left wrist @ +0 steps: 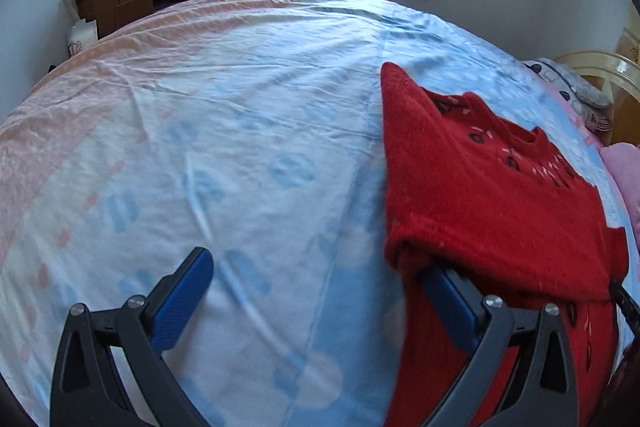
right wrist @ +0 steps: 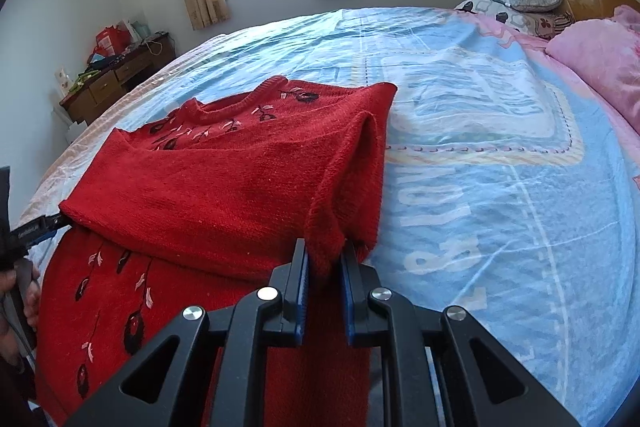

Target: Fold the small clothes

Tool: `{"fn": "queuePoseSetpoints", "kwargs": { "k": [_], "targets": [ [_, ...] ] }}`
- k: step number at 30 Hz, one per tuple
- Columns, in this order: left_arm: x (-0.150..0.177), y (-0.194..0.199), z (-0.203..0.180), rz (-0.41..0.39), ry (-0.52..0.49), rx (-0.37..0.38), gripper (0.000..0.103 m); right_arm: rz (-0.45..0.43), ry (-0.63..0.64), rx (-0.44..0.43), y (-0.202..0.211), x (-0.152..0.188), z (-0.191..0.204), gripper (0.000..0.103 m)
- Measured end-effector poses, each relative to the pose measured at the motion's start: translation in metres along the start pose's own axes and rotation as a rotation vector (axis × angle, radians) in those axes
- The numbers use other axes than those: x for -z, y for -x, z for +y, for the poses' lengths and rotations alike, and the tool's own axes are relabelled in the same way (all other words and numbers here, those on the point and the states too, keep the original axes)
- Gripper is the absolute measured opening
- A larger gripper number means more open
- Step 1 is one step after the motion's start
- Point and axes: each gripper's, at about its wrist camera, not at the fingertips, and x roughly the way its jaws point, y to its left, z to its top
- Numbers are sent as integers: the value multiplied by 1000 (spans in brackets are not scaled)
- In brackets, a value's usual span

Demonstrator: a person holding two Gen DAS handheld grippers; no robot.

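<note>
Red knit sweater [right wrist: 224,179] lies on the bed [right wrist: 500,163], mid-fold, neckline toward the window-side edge, hem toward the near edge; long axis runs near edge to far edge. A folded-over layer sits raised across the body.

Right gripper [right wrist: 325,259]: jaws nearly together, clamped on a bunched edge of that layer.

Left gripper [left wrist: 316,283]: jaws wide apart; right finger [left wrist: 448,303] tucked under the fold, left finger [left wrist: 184,291] over bare sheet, nothing clamped.

Risk: only one side held; layer likely sags or slides off the left finger, fold lands skewed. Thick knit may slip from the right jaws
</note>
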Motion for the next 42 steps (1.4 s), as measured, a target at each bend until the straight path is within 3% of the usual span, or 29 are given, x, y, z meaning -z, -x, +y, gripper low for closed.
{"fn": "queuePoseSetpoints", "kwargs": {
  "k": [4,8,11,12,15,18,20,23,30,42],
  "targets": [
    [6,14,5,-18,-34,-50,103,-6,-4,34,11,0,-5,22],
    [-1,47,5,-170,-73,-74,103,-83,20,117,38,-4,-3,27],
    [-16,54,-5,-245,-89,-80,103,-129,45,48,51,-13,12,40],
    [-22,50,-12,-244,-105,-84,103,-120,66,20,49,-16,21,45],
    [-29,26,-27,-204,-148,-113,103,-67,123,-38,30,-21,43,45],
    [-21,3,-39,-147,-220,-178,103,-4,131,-15,4,-19,47,45],
    [-16,-1,-36,-132,-237,-178,103,32,84,3,-8,-14,34,45],
    [-11,1,-30,-139,-229,-152,103,24,67,-28,-7,-6,23,45],
    [-5,5,-39,-153,-258,-154,103,32,91,-11,-4,2,24,45],
    [-1,9,-39,-138,-271,-92,103,4,85,6,4,8,24,45]
  ]
}}
